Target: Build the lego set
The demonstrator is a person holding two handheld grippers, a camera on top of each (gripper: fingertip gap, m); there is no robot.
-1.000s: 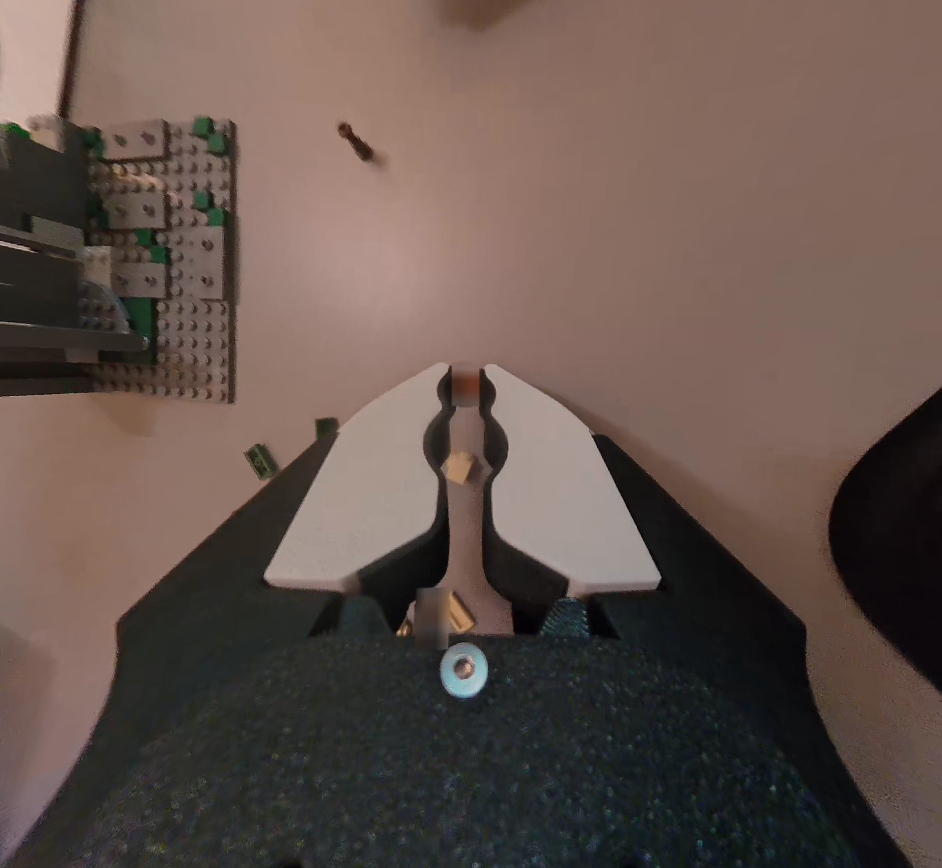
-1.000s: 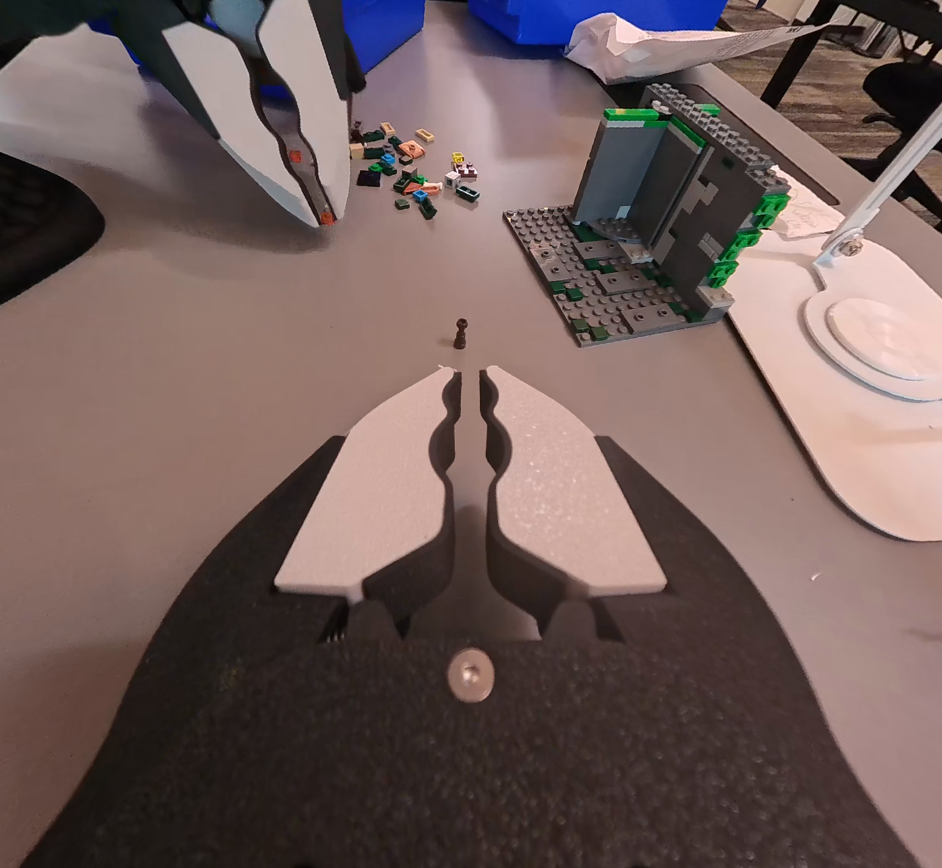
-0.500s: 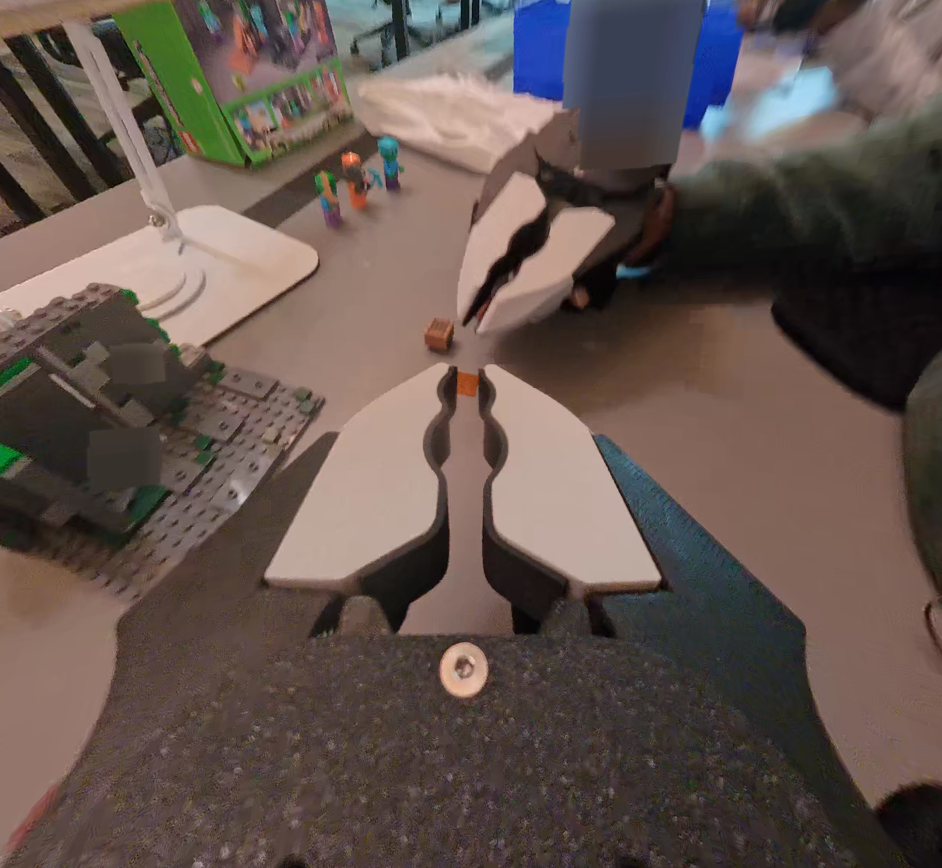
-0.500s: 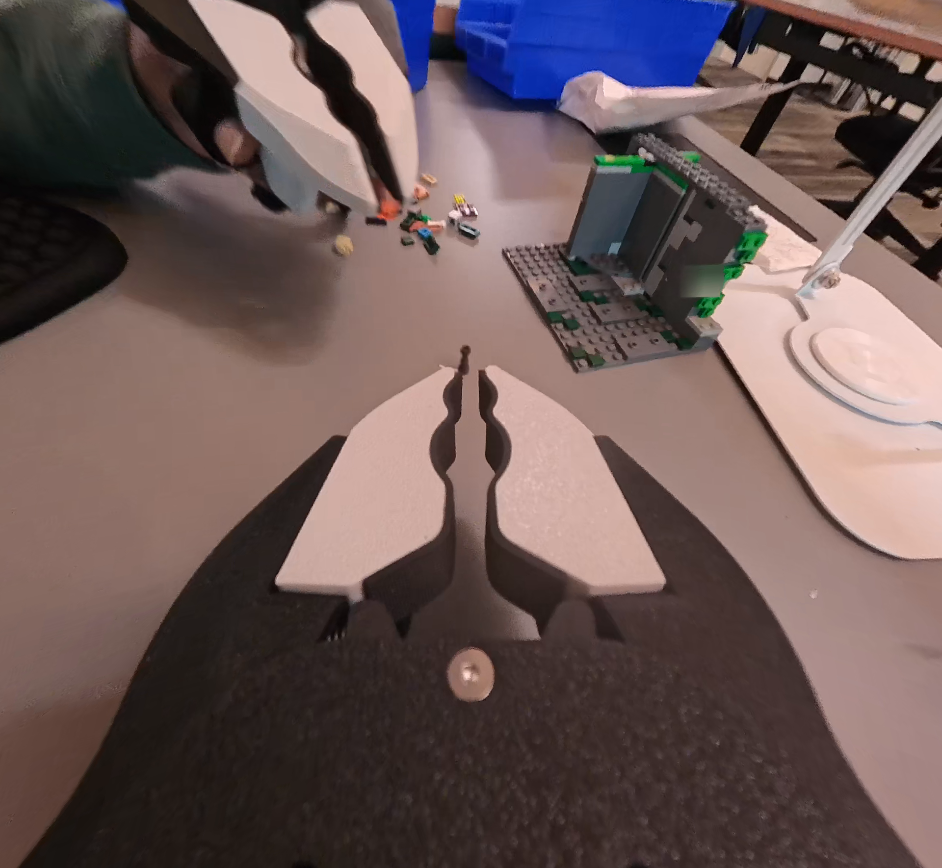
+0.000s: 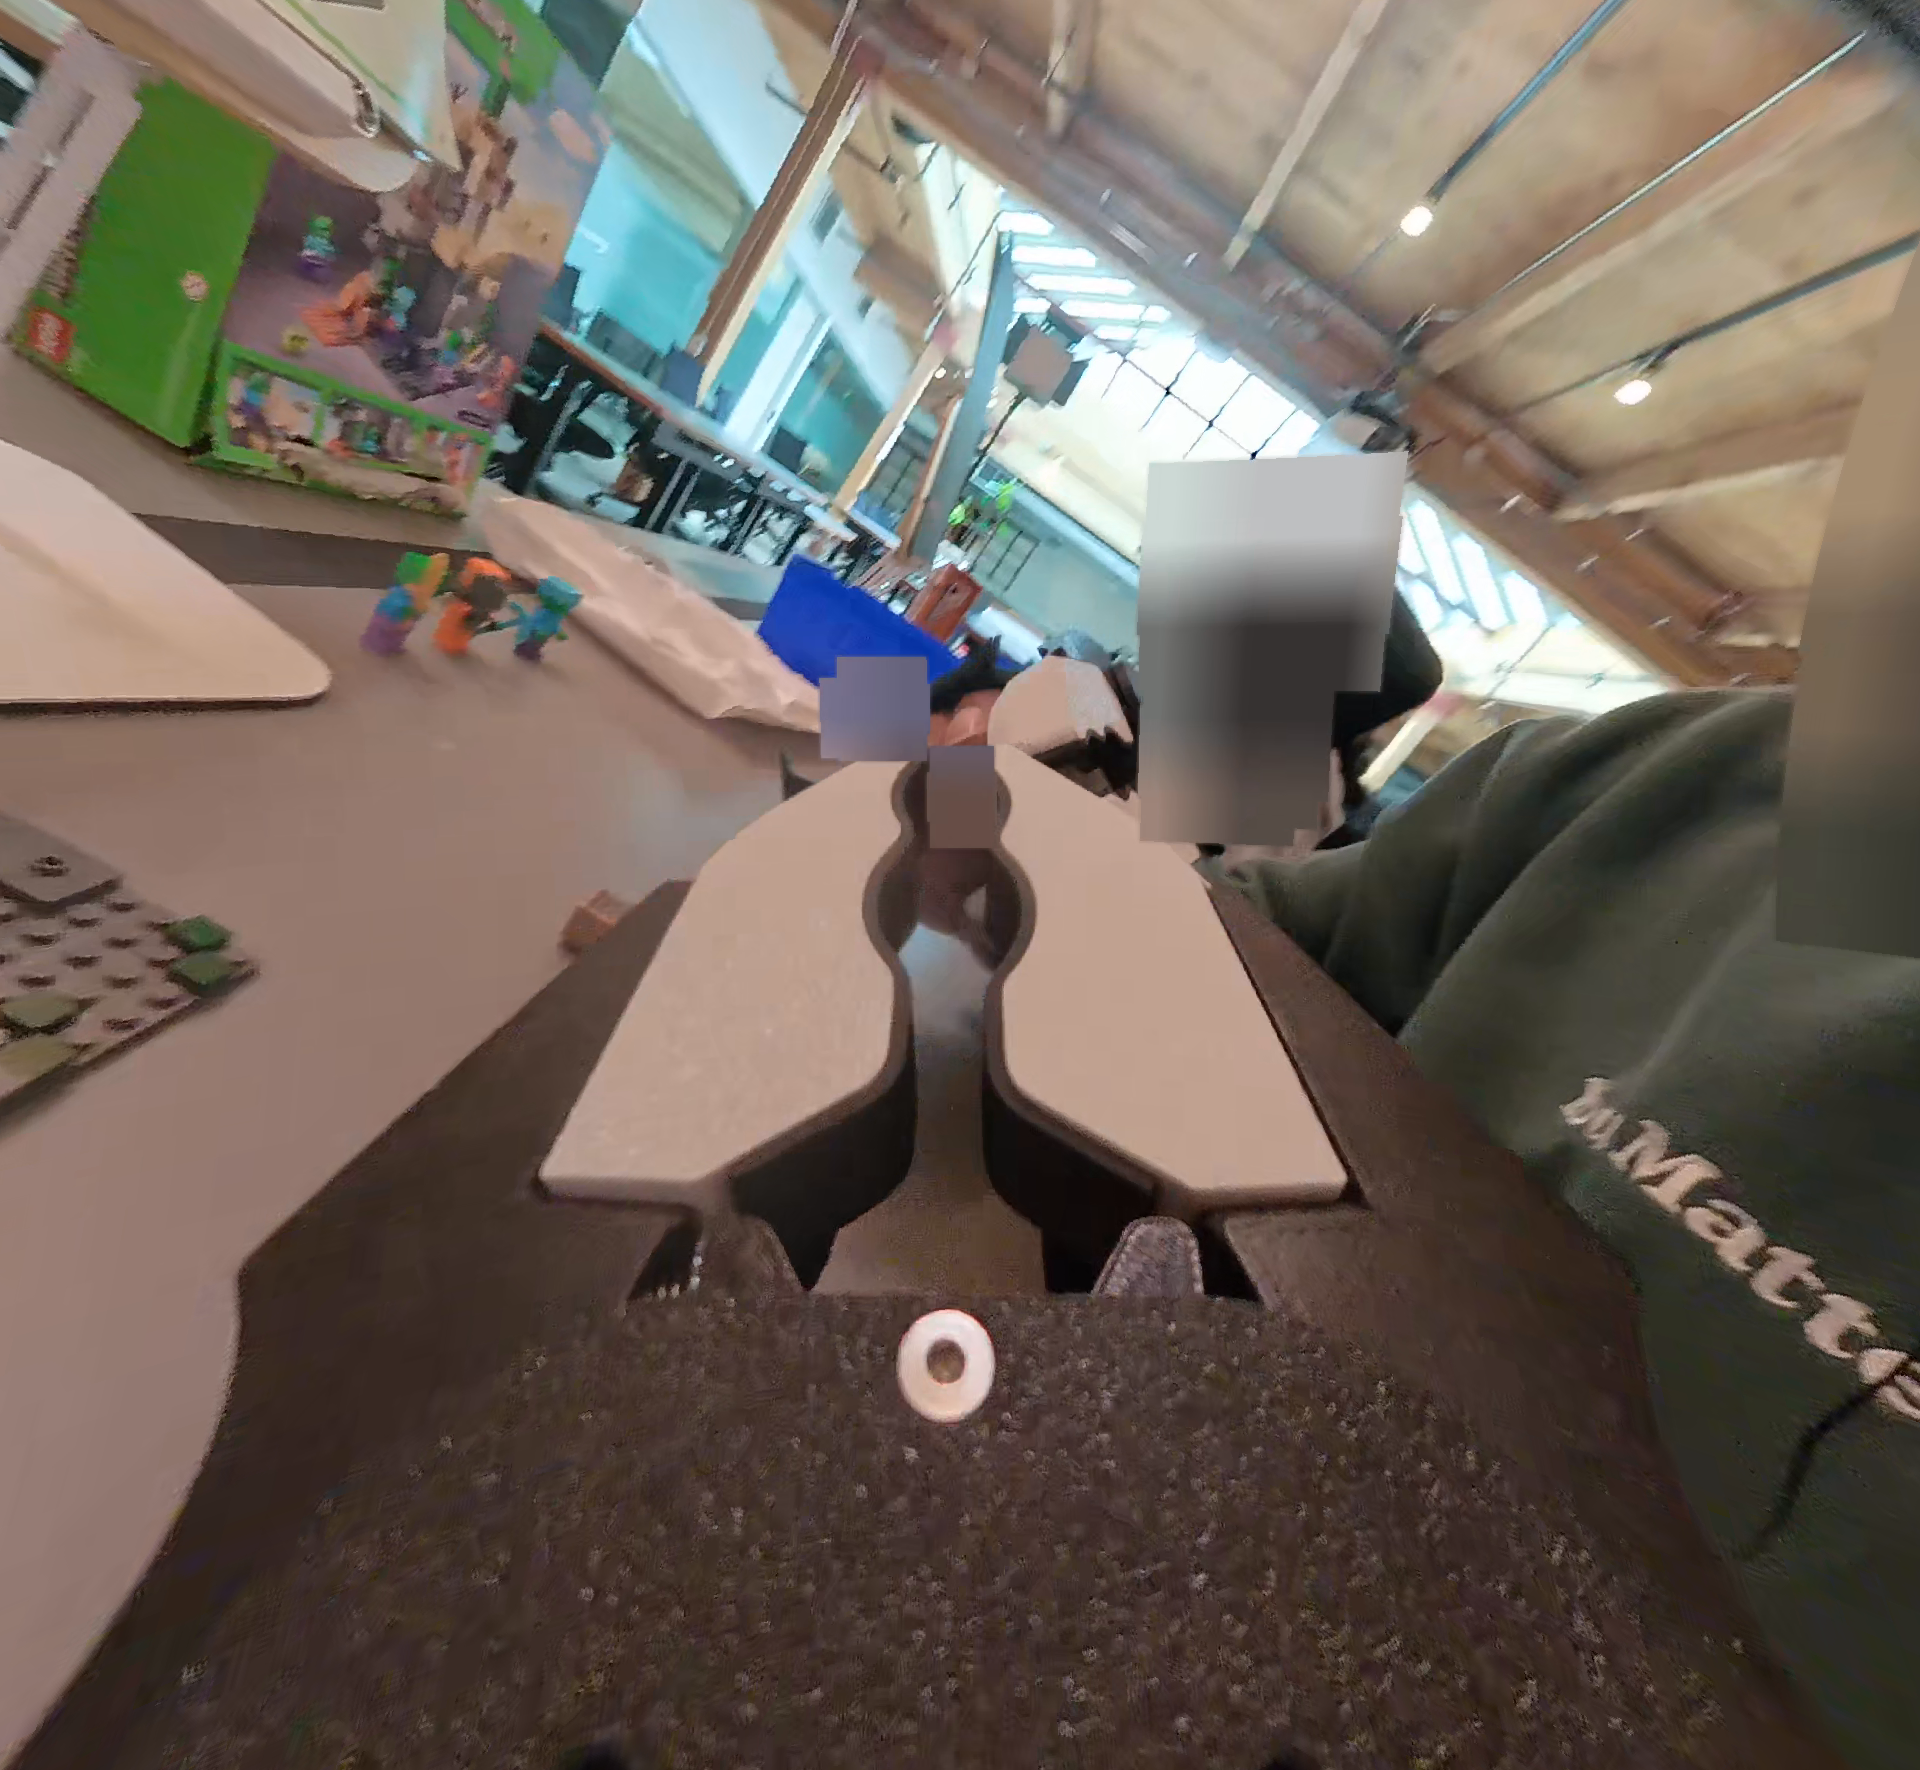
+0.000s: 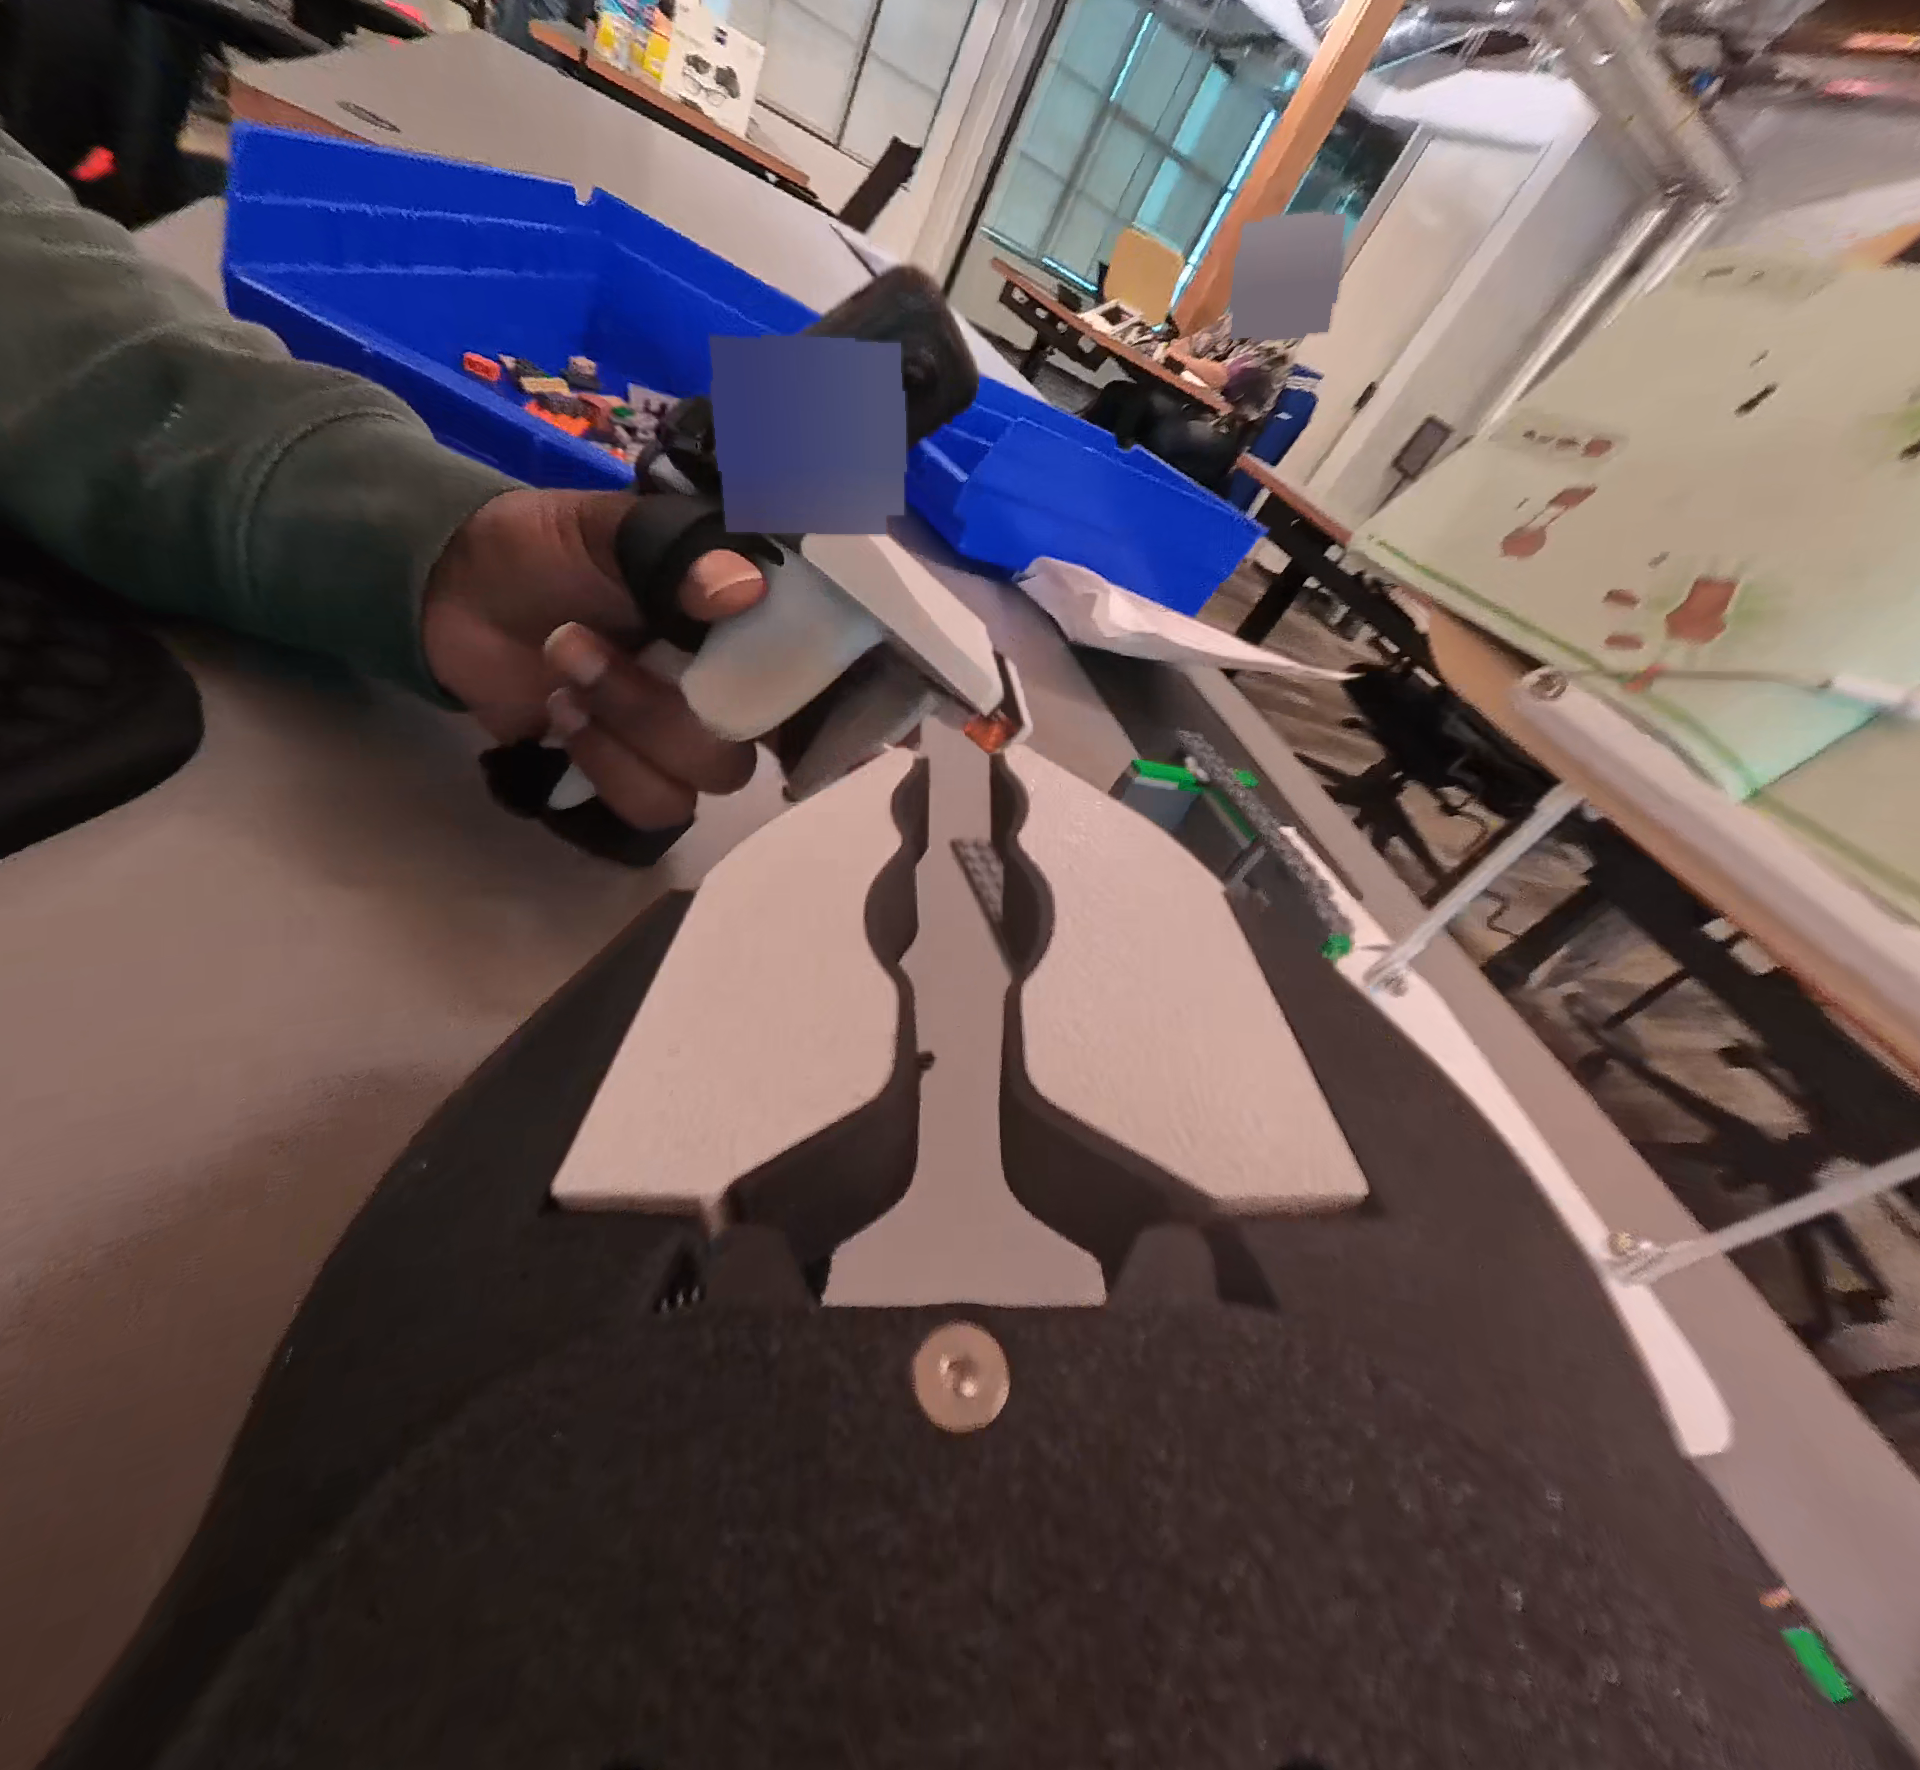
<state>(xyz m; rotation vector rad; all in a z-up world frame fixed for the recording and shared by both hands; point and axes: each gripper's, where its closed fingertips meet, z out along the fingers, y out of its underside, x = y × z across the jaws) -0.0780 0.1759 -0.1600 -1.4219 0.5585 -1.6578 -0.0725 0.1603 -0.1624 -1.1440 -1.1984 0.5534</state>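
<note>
Both cameras have tipped up from the counter point(image 6: 260, 941) toward the ceiling. Left hand-held gripper point(image 6: 995, 721), gripped by a hand point(image 6: 582, 650), pinches a small orange brick point(image 6: 985, 731) just above the right hand-held gripper point(image 6: 954, 764), whose jaws stand narrowly apart, empty. Beyond sit a blue bin point(image 6: 416, 266), the grey build point(image 6: 1236, 816) and three minifigures point(image 5: 468, 603).
</note>
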